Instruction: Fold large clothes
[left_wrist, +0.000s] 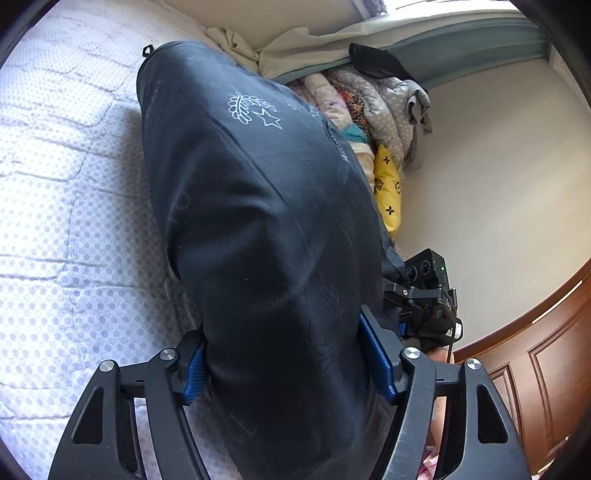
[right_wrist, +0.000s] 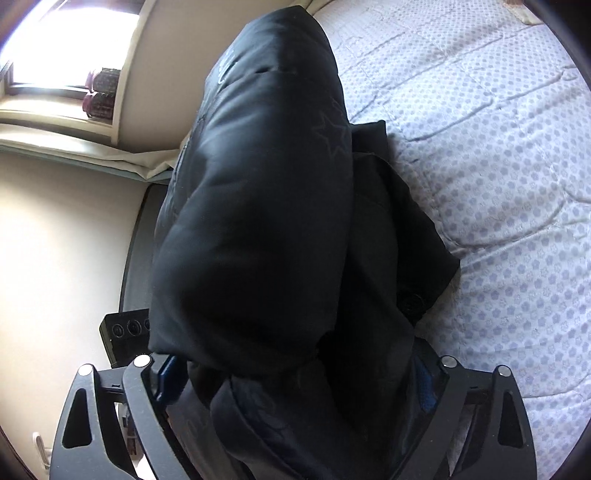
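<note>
— Where's the garment? — A bulky black padded jacket (left_wrist: 266, 221) with pale printed stars lies on the lilac-dotted quilted bed (left_wrist: 66, 206), its thick roll clamped in my left jaws (left_wrist: 291, 354) and my right jaws (right_wrist: 295, 384).
— Best handling? — Keep both ends level, I'd judge.

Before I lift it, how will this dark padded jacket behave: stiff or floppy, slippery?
The dark padded jacket probably flops: its folds sag over the bed. Its sheen suggests slippery fabric. The puffy bulk looks light and may spring open.
</note>
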